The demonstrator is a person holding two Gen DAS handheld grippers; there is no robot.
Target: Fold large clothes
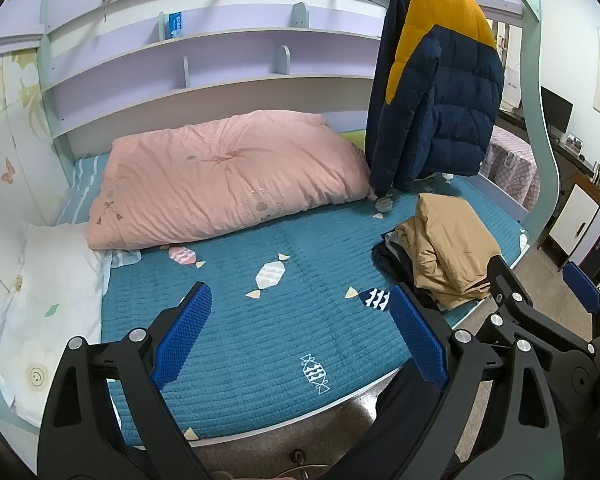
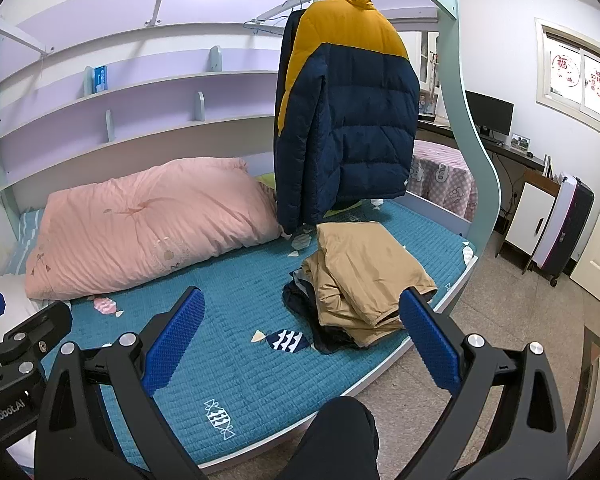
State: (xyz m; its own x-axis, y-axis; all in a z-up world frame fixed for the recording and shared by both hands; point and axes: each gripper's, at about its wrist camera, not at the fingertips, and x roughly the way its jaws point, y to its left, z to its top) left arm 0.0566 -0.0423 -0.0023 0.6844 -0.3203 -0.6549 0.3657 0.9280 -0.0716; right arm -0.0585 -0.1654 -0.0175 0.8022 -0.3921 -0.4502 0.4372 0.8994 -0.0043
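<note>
Jaws on both grippers gape wide, empty, puffer jacket [image 2: 348,120] hanging well beyond.

The dark clothes [image 2: 300,300] under the folded tan garment [image 2: 364,276] show only as a narrow edge, so their kind cannot be told. The foot of the pink quilt [image 1: 228,176] and the bed's far corner are hidden behind the hanging navy and yellow jacket [image 1: 440,92]. The print on the small blue box [image 1: 175,26] on the shelf is too small to read.
</note>
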